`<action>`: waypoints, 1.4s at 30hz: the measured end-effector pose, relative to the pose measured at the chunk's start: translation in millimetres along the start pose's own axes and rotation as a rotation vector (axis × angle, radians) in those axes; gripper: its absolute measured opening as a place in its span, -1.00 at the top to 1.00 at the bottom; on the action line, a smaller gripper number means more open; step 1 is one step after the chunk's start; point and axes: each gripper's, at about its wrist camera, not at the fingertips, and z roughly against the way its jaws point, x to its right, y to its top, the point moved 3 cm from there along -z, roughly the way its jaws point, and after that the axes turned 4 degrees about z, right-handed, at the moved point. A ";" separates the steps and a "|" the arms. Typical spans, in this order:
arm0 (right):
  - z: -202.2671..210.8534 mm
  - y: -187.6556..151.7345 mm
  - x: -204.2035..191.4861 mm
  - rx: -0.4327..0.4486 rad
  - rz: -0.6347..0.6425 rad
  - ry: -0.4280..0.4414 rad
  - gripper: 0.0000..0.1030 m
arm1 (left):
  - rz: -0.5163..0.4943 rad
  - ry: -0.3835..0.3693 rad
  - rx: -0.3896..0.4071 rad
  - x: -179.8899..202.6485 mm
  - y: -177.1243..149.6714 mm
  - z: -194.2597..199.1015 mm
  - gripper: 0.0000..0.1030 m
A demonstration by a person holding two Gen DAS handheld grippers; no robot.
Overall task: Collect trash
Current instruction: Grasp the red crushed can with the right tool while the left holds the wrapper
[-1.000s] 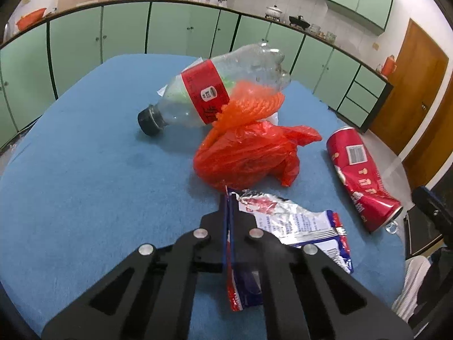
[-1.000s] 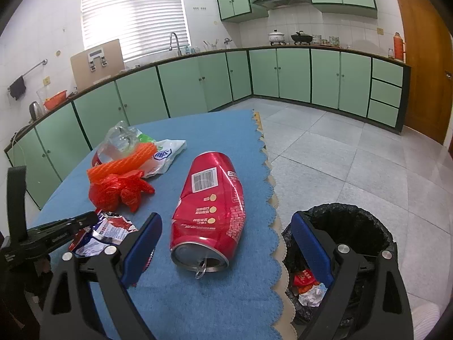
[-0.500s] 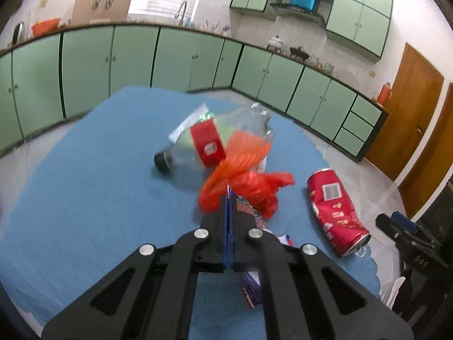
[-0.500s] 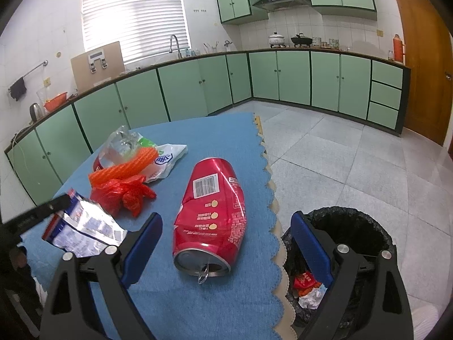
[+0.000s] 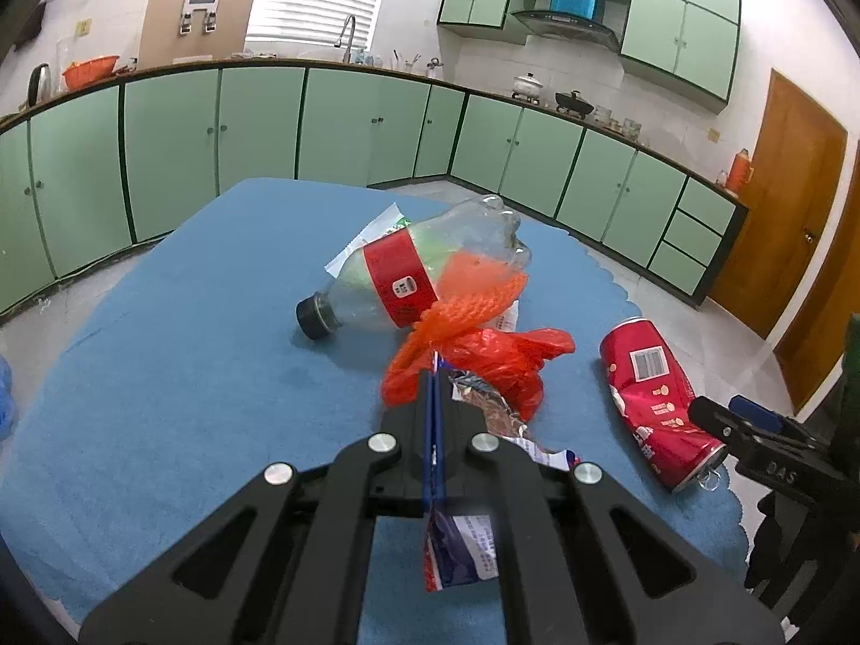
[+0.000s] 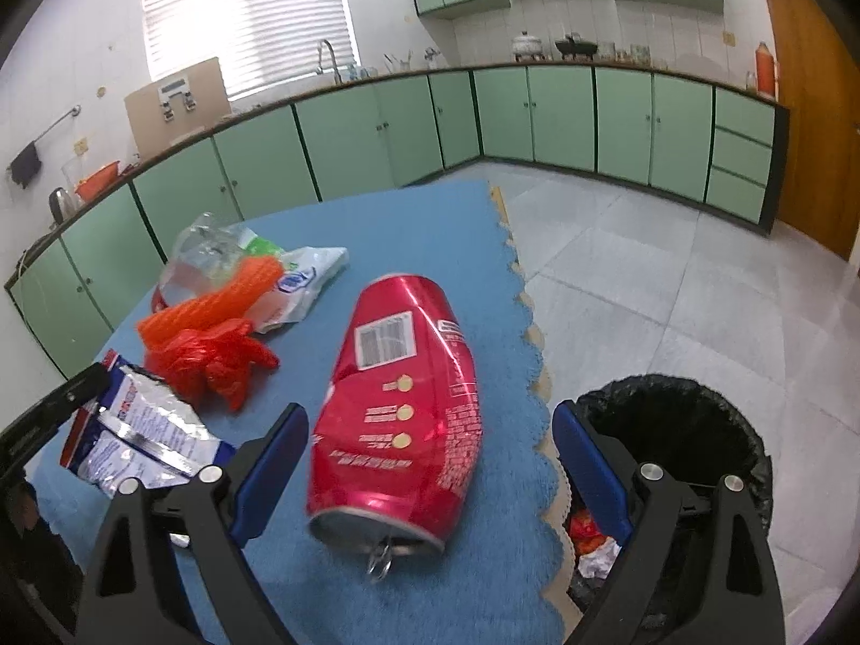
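Observation:
My left gripper (image 5: 434, 419) is shut on a silver and blue snack wrapper (image 5: 473, 543) and holds it above the blue table; the wrapper also shows in the right wrist view (image 6: 140, 430). My right gripper (image 6: 430, 462) is open, its blue pads on either side of a dented red can (image 6: 403, 403) lying on the table. The can also shows in the left wrist view (image 5: 656, 403). A red plastic bag (image 5: 505, 360), an orange net (image 5: 473, 290) and a clear bottle with a red label (image 5: 408, 279) lie behind the wrapper.
A black-lined trash bin (image 6: 677, 430) stands on the floor just right of the table's scalloped edge (image 6: 537, 355), with some trash inside. A white plastic bag (image 6: 301, 279) lies by the bottle. Green cabinets line the walls.
My left gripper has lifted the wrapper off the table and risen. My right gripper has moved closer to the can, which now sits between its pads.

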 end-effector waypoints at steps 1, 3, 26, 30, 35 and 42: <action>-3.2 0.2 2.2 -0.010 -0.008 0.004 -0.76 | -0.003 0.002 -0.002 -0.1 -0.4 -1.5 1.00; -9.3 -0.2 6.1 -0.034 -0.027 0.012 -0.76 | -0.004 0.005 -0.005 -0.9 -0.8 -4.2 1.00; -24.6 15.2 -32.7 -0.107 0.001 0.155 0.02 | -0.067 0.030 -0.008 4.0 3.1 -10.2 1.00; -31.3 16.4 -32.3 -0.136 -0.026 0.189 0.73 | -0.064 0.019 -0.003 4.9 4.1 -5.4 1.00; -14.5 24.9 -45.0 -0.104 0.047 0.188 0.82 | -0.055 -0.004 0.009 6.1 8.9 2.2 1.00; 13.6 32.2 -47.9 -0.075 0.096 0.142 0.84 | -0.069 -0.034 0.042 18.3 16.8 16.0 1.00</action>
